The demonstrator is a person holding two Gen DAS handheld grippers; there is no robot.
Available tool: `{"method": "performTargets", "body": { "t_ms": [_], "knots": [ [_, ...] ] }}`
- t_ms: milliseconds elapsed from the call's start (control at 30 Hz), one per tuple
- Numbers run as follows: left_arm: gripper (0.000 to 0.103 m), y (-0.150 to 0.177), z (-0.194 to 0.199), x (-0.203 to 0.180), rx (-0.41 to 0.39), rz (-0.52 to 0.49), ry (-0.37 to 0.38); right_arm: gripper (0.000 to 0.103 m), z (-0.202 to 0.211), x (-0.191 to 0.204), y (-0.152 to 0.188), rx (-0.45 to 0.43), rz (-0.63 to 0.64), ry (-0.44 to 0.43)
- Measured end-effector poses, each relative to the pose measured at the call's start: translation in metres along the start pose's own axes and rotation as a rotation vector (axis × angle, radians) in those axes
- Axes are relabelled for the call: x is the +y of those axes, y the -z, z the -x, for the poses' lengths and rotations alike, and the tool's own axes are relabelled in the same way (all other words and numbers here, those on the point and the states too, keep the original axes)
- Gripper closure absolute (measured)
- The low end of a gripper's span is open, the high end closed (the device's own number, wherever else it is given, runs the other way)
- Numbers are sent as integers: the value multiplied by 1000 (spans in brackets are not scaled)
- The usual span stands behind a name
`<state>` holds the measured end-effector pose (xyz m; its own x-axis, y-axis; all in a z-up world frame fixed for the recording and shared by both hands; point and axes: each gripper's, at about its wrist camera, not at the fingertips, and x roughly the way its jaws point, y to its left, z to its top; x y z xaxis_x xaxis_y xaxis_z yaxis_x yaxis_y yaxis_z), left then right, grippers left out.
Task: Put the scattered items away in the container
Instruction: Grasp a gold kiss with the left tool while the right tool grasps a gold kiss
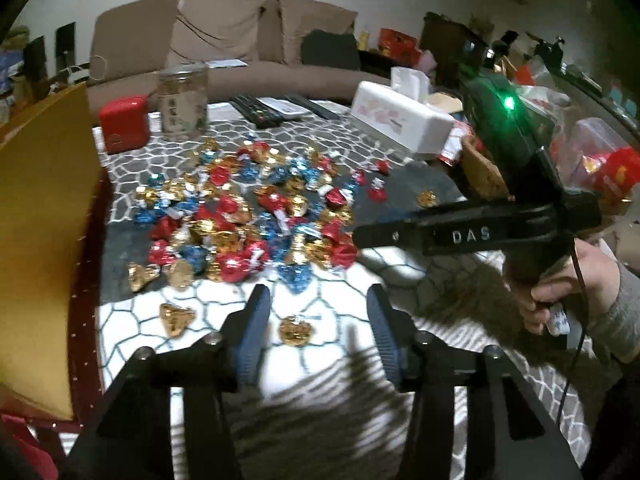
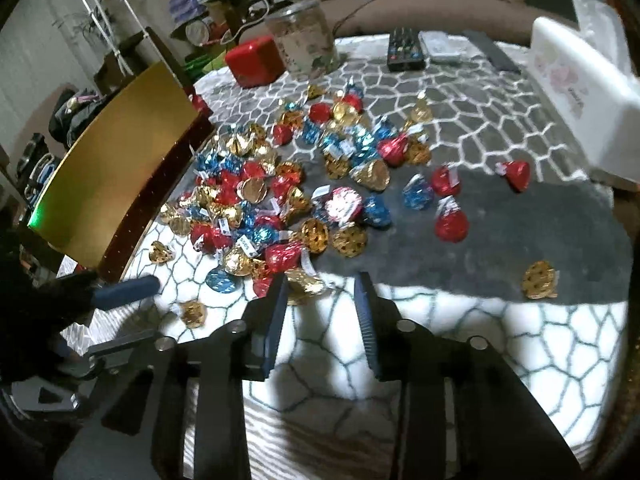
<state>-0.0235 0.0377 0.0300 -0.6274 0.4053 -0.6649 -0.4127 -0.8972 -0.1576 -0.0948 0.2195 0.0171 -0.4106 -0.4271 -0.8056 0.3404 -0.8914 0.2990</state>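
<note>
While both tools gape empty | candies (image 1: 240,216) strew patterned cloth (image 1: 328,364) | sofa (image 1: 224,40) behind

Red, blue and gold foil candies (image 2: 280,196) on grey-and-white honeycomb-patterned cloth (image 2: 500,128); gold-lined box (image 2: 116,152).

I count one clear plastic jar with a printed label (image 1: 184,100), one small red box (image 1: 124,123), one white tissue box (image 1: 400,120), one black remote control (image 2: 406,50), one gold-lined open box (image 2: 116,160), and several dozen foil-wrapped candies (image 2: 280,192) in red, blue and gold, too heaped for an exact tally.
</note>
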Motion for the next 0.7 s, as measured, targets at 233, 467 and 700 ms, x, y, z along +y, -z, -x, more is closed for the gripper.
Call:
{"method": "performTargets", "body": {
  "t_ms": [233, 467, 700],
  "knots": [
    [51, 7, -18, 0, 56, 0, -6, 55, -5, 3, 0, -12, -7, 1],
    [81, 7, -32, 3, 124, 19, 7, 55, 12, -21, 1, -31, -93, -56],
    [81, 10, -21, 27, 98, 137, 61, 55, 20, -27, 0, -66, -94, -104]
  ]
}}
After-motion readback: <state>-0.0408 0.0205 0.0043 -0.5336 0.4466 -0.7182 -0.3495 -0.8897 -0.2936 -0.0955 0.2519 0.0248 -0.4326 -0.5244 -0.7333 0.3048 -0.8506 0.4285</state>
